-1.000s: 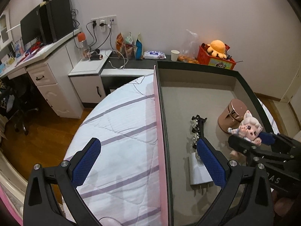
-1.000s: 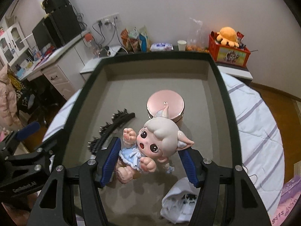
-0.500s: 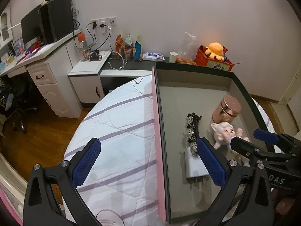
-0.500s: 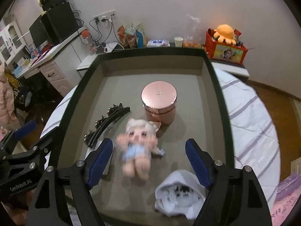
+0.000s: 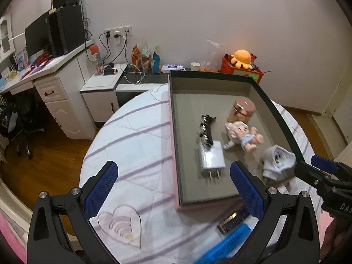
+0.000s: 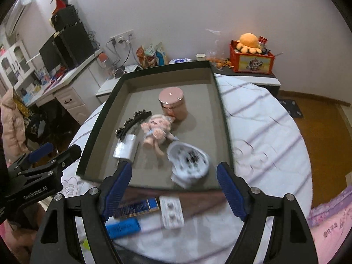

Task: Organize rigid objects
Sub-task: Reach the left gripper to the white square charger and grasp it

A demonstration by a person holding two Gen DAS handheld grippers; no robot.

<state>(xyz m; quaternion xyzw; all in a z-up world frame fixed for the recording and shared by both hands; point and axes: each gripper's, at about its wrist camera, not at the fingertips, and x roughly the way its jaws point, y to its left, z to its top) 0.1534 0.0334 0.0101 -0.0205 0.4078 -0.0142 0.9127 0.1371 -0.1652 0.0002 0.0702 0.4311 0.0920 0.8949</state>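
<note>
Right gripper (image 6: 173, 182): jaws are spread wide with nothing between the pads; it is held over the tray's near edge.
Left gripper (image 5: 173, 187): jaws are held apart and empty, over the bedcover beside the tray (image 5: 173, 132).
Doll (image 6: 156, 129): laid on its back in the tray, just beside the rose-gold tin (image 6: 172, 103).
Next items: a dark box (image 6: 136, 208), a blue box (image 6: 123, 227) and a blister pack (image 6: 171, 212) are seen on the bed outside the tray, directly below the right gripper, which is judged nearer.
Long axis: the dark box is laid crosswise to the right fingers.
Writing: "GenRobot.AI" is read on the left gripper; box labels are blurred.
</note>
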